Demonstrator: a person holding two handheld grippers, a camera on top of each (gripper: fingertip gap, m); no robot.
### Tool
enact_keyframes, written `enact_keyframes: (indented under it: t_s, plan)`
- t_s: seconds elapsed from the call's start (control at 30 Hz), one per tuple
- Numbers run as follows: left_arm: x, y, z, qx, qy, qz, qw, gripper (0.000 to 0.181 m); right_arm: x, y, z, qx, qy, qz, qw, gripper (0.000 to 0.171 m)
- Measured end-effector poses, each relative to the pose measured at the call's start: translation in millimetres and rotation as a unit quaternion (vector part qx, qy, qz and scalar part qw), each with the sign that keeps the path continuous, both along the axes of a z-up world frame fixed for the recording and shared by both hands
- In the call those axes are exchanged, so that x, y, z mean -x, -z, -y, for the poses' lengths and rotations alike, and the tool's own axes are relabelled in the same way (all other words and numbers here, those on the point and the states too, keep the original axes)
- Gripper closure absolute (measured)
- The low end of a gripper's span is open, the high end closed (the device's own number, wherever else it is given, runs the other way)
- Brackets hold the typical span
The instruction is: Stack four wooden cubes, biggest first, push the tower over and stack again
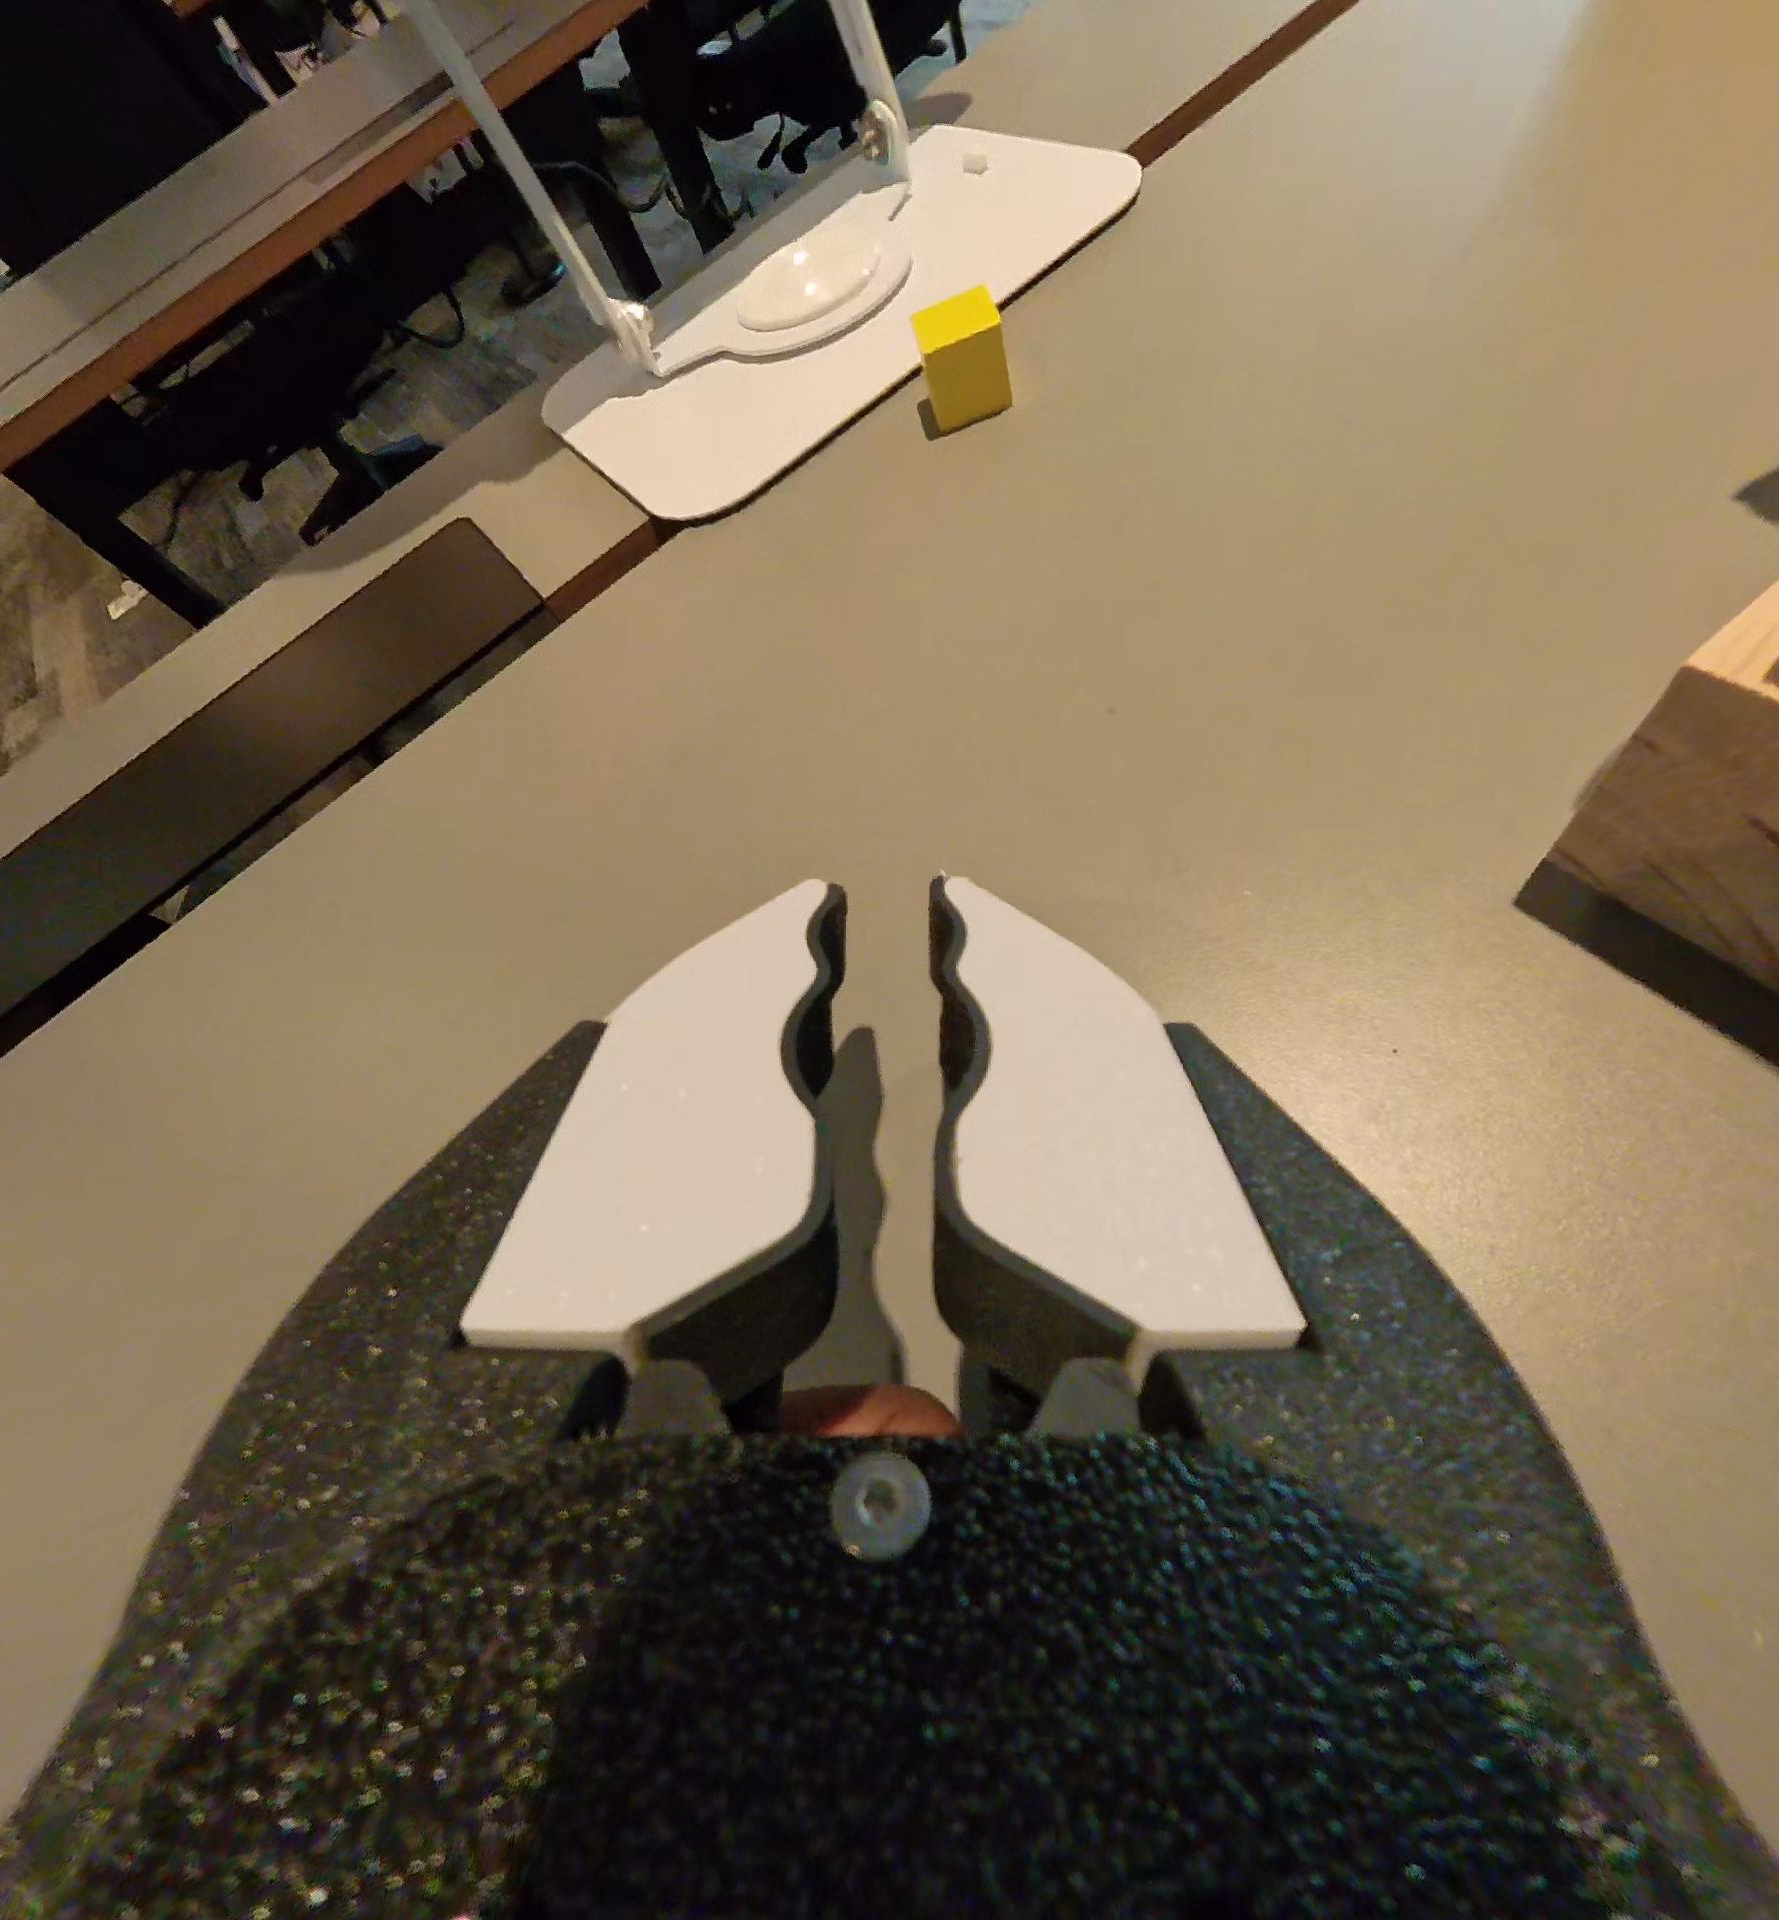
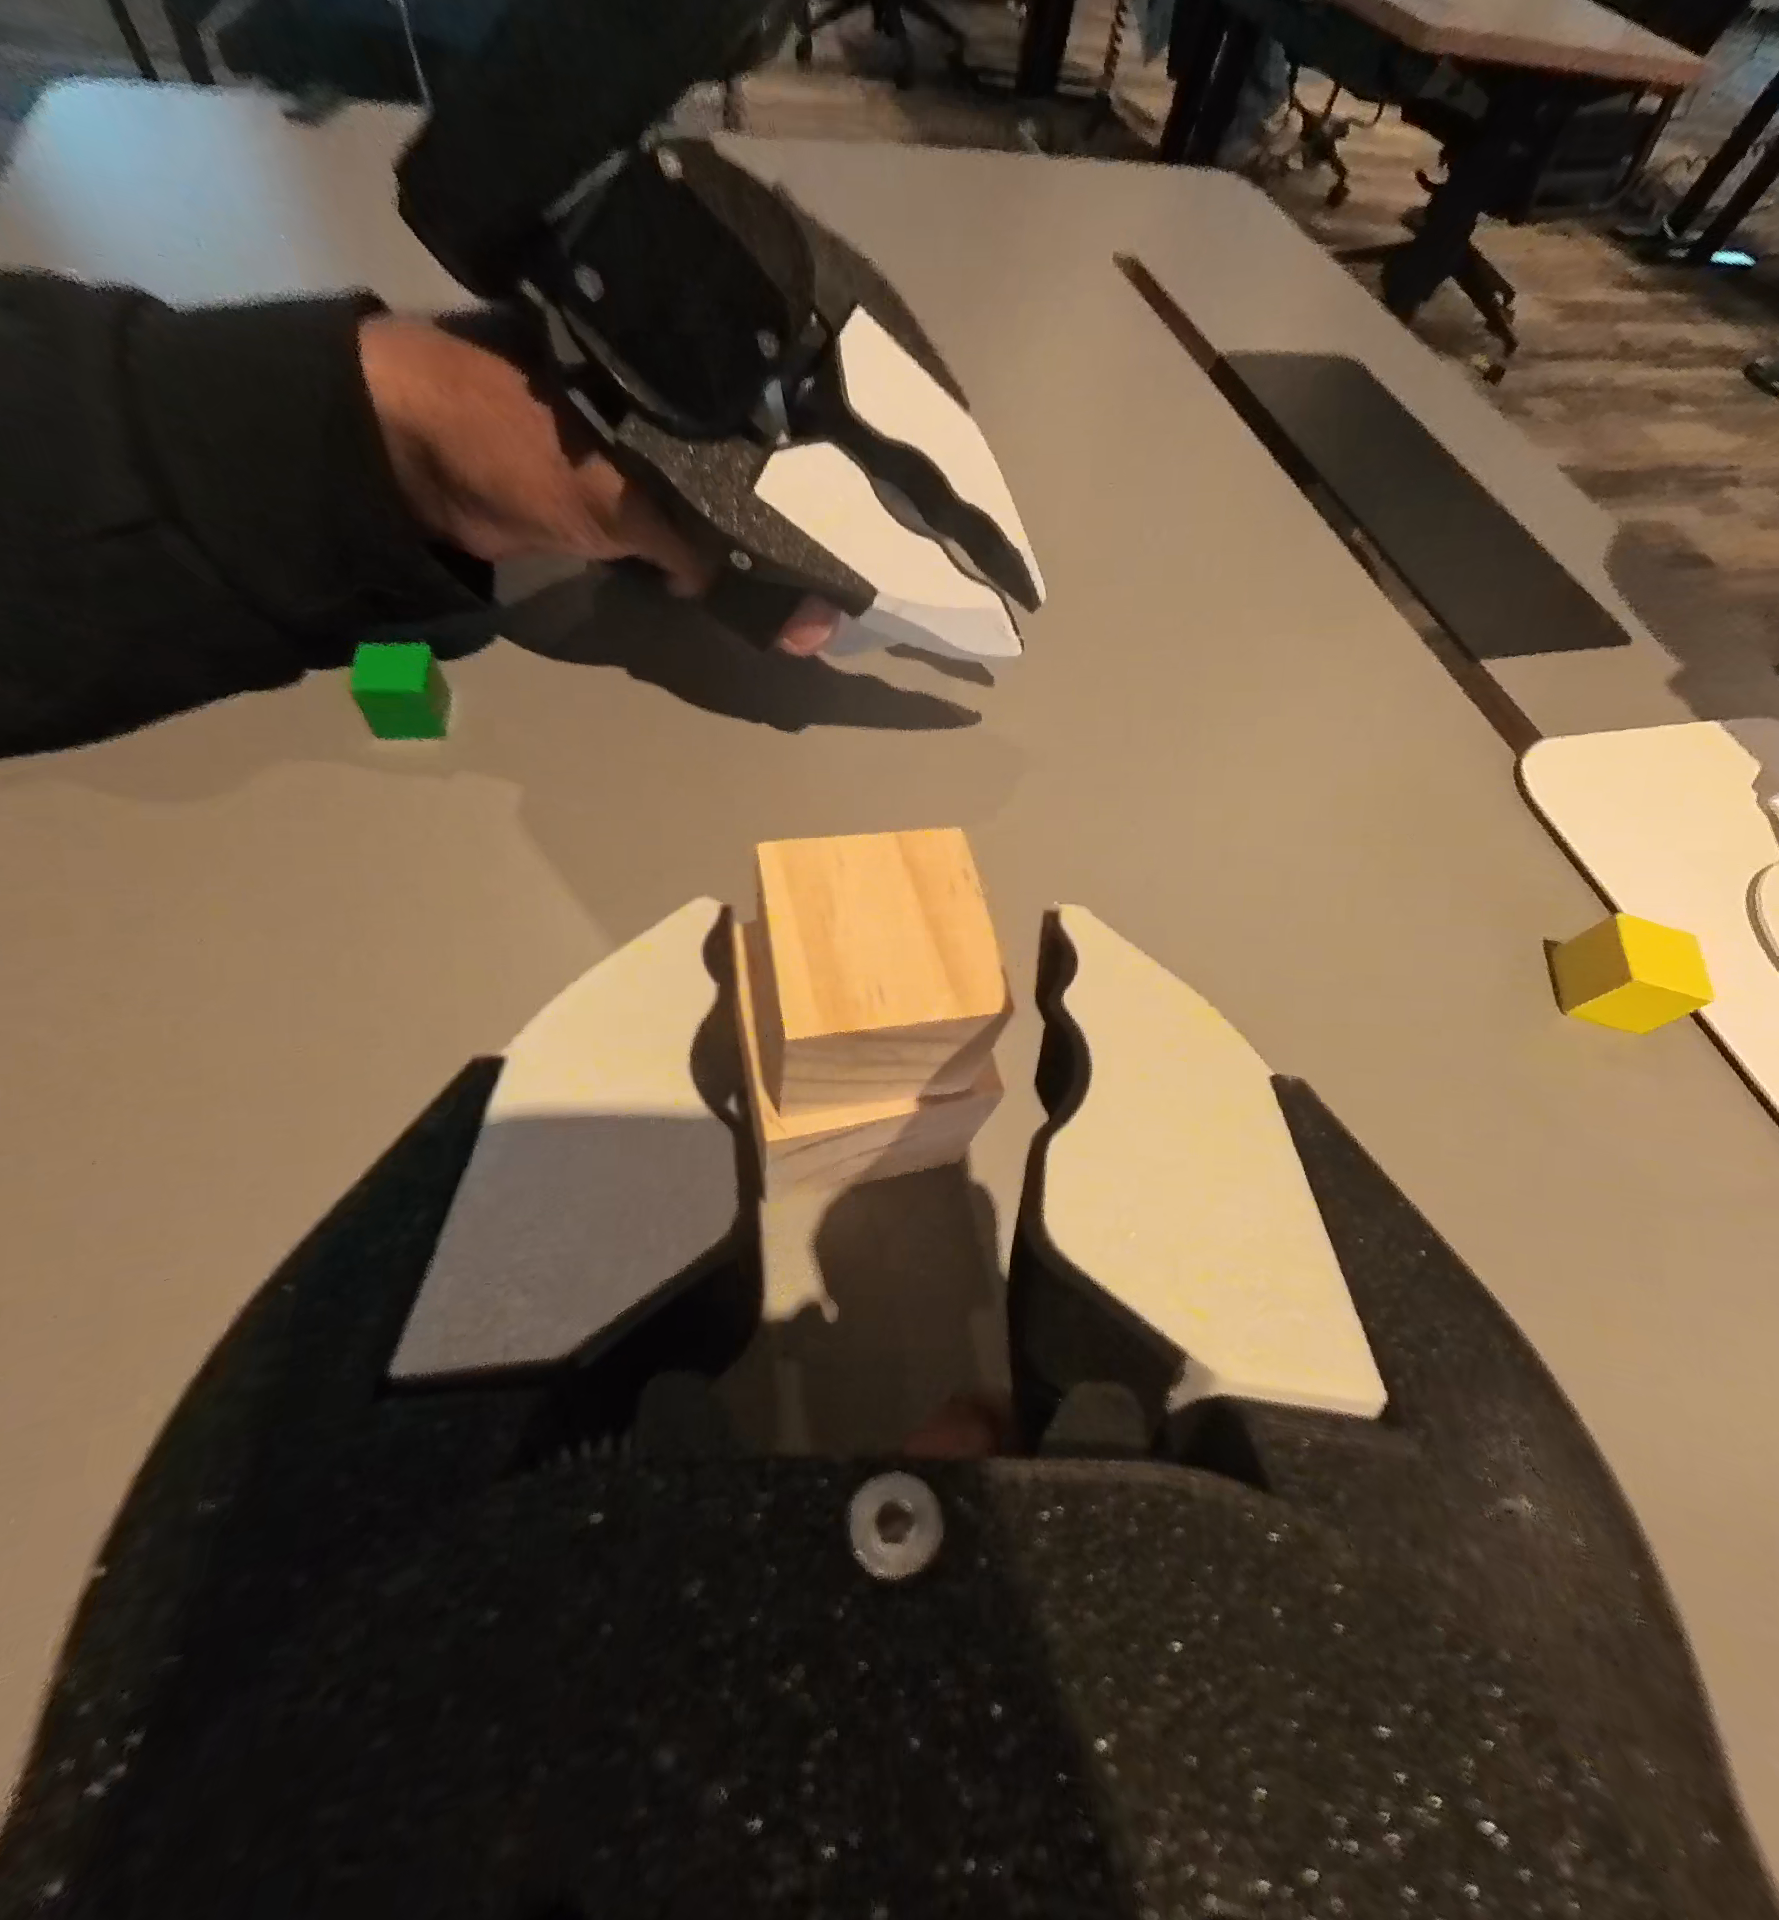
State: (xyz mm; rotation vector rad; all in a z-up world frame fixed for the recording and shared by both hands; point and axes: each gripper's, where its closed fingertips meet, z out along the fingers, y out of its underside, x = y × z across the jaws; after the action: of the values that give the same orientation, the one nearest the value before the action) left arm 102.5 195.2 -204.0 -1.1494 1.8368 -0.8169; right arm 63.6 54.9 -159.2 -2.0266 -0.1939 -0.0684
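Note:
A stack of plain wooden cubes stands on the grey table [image 2: 1228,644]. The top cube [image 2: 874,935] sits slightly twisted on the one below it [image 2: 864,1127]. The lower cubes are mostly hidden. My right gripper [image 2: 885,920] is open, with its fingers either side of the top cube and a gap on the right side. My left gripper [image 1: 885,904] is nearly shut and empty, low over bare table to the left of the stack. The stack's big bottom cube [image 1: 1716,810] shows at the right edge of the left wrist view. The left gripper also shows in the right wrist view [image 2: 1010,613].
A small yellow block [image 1: 961,358] [image 2: 1628,971] stands by the white base of a magnifier lamp [image 1: 1020,208] [image 2: 1643,821]. A small green block [image 2: 402,691] lies far left under the person's dark sleeve [image 2: 137,499]. Dark panels [image 2: 1404,499] lie along the table's seam. About 15 centimetres separates my left fingertips from my right.

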Motion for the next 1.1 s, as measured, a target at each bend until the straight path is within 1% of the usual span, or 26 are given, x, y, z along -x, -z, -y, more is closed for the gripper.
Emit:
enact_keyframes:
  t_s: [0.13, 0.27, 0.47, 0.73, 0.9, 1.1]
  plan:
    - [1, -7, -3, 0.013, -0.004, 0.011, 1.0, 0.165, -5, -17, 7, -0.034, -0.006, -0.022, 0.999, 0.112]
    - [2, -11, -5, 0.02, -0.006, 0.018, 1.0, 0.165, -27, -23, 16, -0.057, 0.021, -0.042, 0.997, 0.112]
    - [2, -11, -4, 0.018, -0.003, 0.02, 1.0, 0.164, -70, 2, 28, -0.044, 0.091, -0.053, 0.993, 0.113]
    - [1, -8, 1, 0.014, 0.003, 0.017, 1.0, 0.162, -118, 37, 38, -0.003, 0.177, -0.022, 0.984, 0.114]
    - [0, -5, 6, 0.009, 0.01, 0.011, 1.0, 0.162, -135, 38, 31, 0.002, 0.201, 0.002, 0.979, 0.114]
    - [0, -1, 9, 0.001, 0.015, 0.004, 1.0, 0.161, -162, 39, 11, 0.014, 0.205, 0.015, 0.979, 0.114]
